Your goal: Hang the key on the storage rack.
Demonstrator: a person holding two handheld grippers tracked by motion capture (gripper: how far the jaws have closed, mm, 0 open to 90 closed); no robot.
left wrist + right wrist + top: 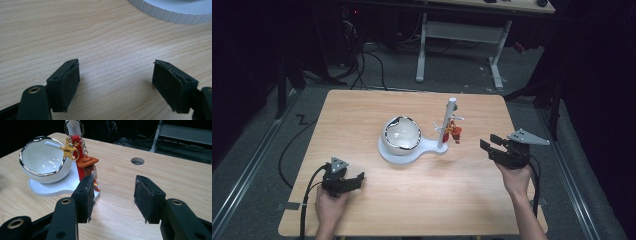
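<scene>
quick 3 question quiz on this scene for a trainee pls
1. True or false: the right gripper is shut on the keychain.
2. What does the keychain hang from? A) the bowl's rim B) the stand's post C) a jaw
3. What lies between the left gripper's jaws?

Key:
1. False: its jaws stand open with nothing between them, and the keychain hangs beyond them.
2. B: the white post, beside the bowl.
3. Nothing but bare table.
</scene>
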